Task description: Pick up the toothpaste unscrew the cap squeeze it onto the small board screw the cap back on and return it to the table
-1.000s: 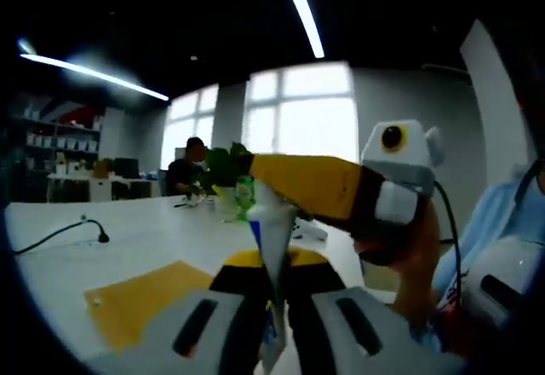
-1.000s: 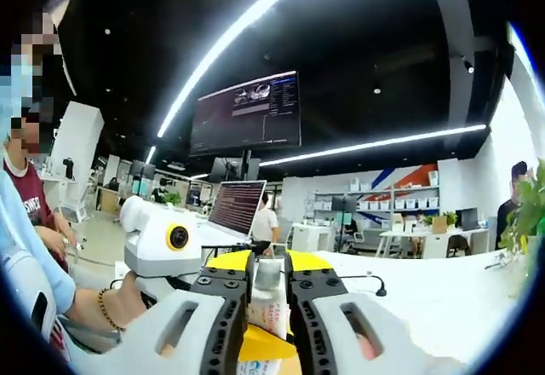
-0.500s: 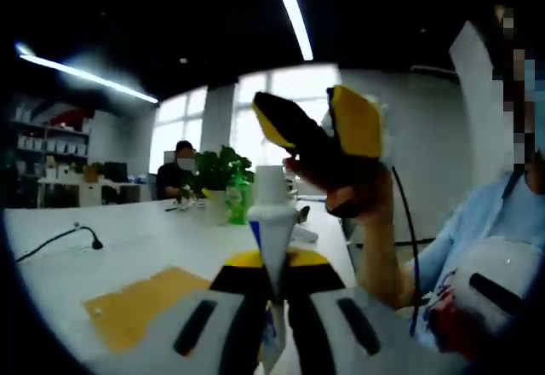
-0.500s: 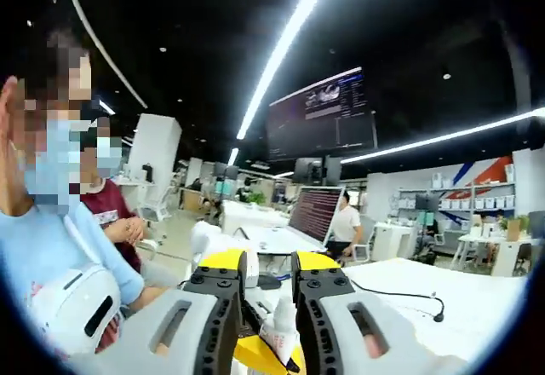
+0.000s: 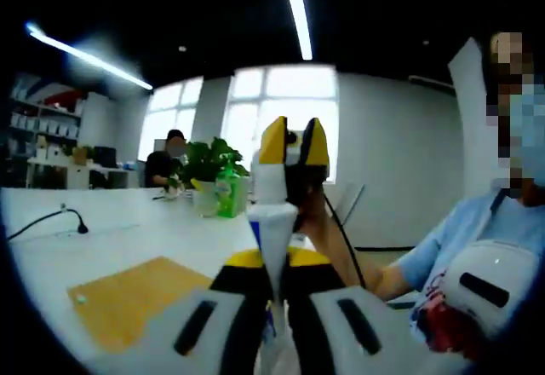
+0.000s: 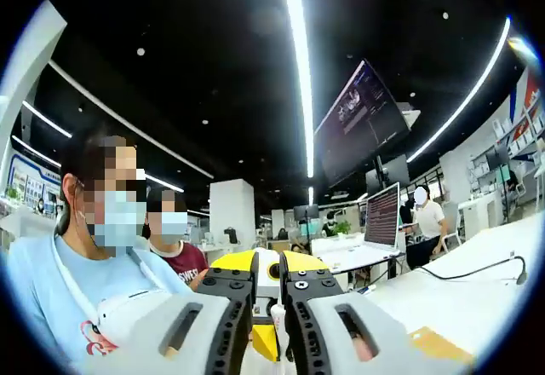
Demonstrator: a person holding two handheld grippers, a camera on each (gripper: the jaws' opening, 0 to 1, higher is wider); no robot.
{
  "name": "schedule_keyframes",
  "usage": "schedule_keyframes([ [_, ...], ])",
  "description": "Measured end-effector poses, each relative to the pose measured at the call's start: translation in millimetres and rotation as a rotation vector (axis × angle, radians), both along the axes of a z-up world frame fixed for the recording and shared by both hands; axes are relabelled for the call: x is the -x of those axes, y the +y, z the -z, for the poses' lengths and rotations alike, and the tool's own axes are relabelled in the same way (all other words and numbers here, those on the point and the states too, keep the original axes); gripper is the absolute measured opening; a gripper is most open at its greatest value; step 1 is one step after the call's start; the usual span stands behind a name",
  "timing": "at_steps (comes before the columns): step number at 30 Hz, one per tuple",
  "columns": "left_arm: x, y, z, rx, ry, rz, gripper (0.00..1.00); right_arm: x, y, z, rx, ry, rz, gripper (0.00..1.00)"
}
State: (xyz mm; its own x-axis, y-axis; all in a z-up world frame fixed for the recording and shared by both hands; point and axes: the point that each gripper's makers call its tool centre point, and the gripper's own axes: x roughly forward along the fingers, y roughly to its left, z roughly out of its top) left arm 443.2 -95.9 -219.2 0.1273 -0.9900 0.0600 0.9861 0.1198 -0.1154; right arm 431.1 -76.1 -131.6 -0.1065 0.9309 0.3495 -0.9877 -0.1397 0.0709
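Right gripper (image 5: pixel 292 155) has swung back onto the toothpaste cap (image 5: pixel 270 186).

Ahead of my left claw (image 5: pixel 271 307) the toothpaste tube (image 5: pixel 272 239) stands upright, with my right claw (image 5: pixel 294 149) just beyond its top, blocking the straight path. To the left, the tabletop (image 5: pixel 145 234) lies open around the small board (image 5: pixel 136 298). Further back: a cable (image 5: pixel 47 220), a plant (image 5: pixel 204 162), a green bottle (image 5: pixel 228 196).

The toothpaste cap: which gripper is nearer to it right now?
Right. The right gripper is at the cap, its yellow tips on either side at the top of the tube. The left gripper clamps the tube lower down, below the cap.
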Motion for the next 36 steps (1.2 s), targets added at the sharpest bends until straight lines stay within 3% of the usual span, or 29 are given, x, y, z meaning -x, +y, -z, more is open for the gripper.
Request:
schedule_keyframes([
  [5, 0.8, 0.7, 0.0, 0.006, 0.004, 0.012, 0.05, -8.9, 1.6, 5.7, 0.009, 0.04, 0.006, 0.11],
  [11, -1.6, 1.8, -0.7, 0.011, -0.005, 0.005, 0.05, -0.4, 10.1, 15.3, 0.062, 0.039, -0.045, 0.08],
  [15, -0.1, 1.4, -1.0, 0.012, -0.012, 0.016, 0.05, -1.6, 17.7, 24.0, 0.104, 0.037, -0.035, 0.17],
  [21, 5.8, -0.2, -1.0, 0.007, -0.03, 0.044, 0.05, -5.8, 26.0, 38.0, 0.158, 0.044, -0.032, 0.19],
  [23, 8.1, -1.5, 1.6, -0.006, -0.027, 0.06, 0.05, -3.8, 28.2, 41.6, 0.168, 0.069, -0.064, 0.19],
  [26, 14.1, -3.1, 5.2, -0.023, -0.022, 0.092, 0.05, 1.9, 28.7, 46.3, 0.194, 0.057, -0.096, 0.17],
  [28, 17.9, -4.2, 5.7, -0.026, -0.012, 0.115, 0.05, 11.0, 27.6, 45.8, 0.195, 0.056, -0.145, 0.1],
  [32, 21.7, -5.2, 6.6, -0.029, -0.009, 0.135, 0.05, 12.1, 28.0, 47.4, 0.212, 0.08, -0.159, 0.1],
  [36, 15.4, -4.7, 6.6, -0.026, -0.004, 0.099, 0.05, 6.6, 28.5, 47.4, 0.223, 0.079, -0.114, 0.09],
])
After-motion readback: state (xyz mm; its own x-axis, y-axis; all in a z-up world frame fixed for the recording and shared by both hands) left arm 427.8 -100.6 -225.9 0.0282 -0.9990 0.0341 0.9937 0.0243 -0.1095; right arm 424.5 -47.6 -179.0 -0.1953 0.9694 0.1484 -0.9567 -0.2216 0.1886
